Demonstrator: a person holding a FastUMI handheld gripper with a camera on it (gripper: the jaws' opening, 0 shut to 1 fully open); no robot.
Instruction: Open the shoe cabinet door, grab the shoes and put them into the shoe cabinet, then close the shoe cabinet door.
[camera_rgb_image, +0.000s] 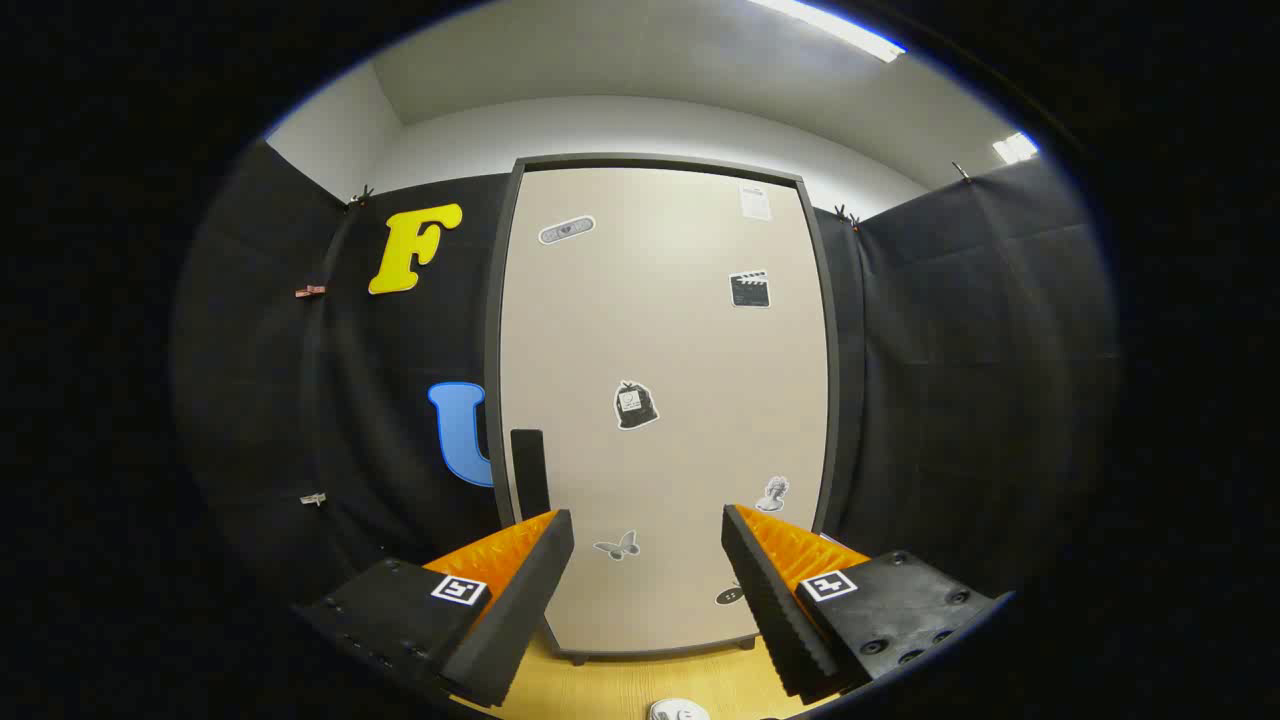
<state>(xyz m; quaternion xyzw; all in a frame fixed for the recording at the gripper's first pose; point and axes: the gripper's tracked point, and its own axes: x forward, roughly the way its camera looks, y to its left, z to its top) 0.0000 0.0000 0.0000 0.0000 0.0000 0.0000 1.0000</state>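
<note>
Claw (648, 535) agape facing closed cabinet door (660, 400)

Black cloth walls (950, 350) ring a wooden floor (640, 685) under white ceiling (640, 60) strip lights (840, 28)

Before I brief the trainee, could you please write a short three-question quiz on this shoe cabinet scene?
1. True or false: the shoe cabinet door is shut.
2. Where is the dark handle? A) on the door's edge next to the blue letter side B) in the door's middle C) on its top edge
3. Fill in: the gripper fingers are ____ and hold nothing.

Key
1. True; the door sits flush in its dark frame.
2. A, just beyond one fingertip.
3. Open; the door with its stickers shows between them, over the wooden floor.
</note>
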